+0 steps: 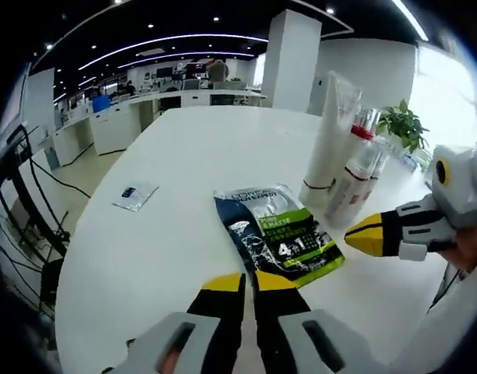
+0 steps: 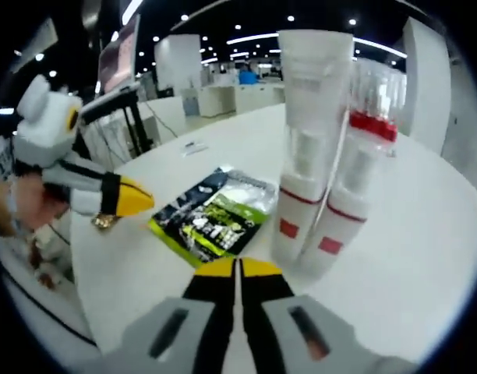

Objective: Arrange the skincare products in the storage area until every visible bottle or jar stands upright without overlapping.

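A white tube point(image 1: 329, 139) stands on its cap on the white table point(image 1: 184, 156). Right beside it stand two white pump bottles point(image 1: 357, 173) with red collars and clear caps. From the other side, the bottles point(image 2: 301, 195) point(image 2: 349, 199) stand in front of the tube point(image 2: 315, 66). A dark blue and green sachet point(image 1: 279, 235) point(image 2: 215, 214) lies flat near them. My left gripper point(image 1: 249, 282) point(image 2: 133, 199) is shut and holds nothing, just short of the sachet. My right gripper point(image 2: 238, 271) point(image 1: 371, 234) is shut and holds nothing, close to the bottles' bases.
A small flat packet point(image 1: 135, 195) lies apart on the left of the table. A potted plant point(image 1: 402, 125) stands beyond the bottles. The table edge curves close on the near side. Office desks and a white pillar point(image 1: 291, 58) are far behind.
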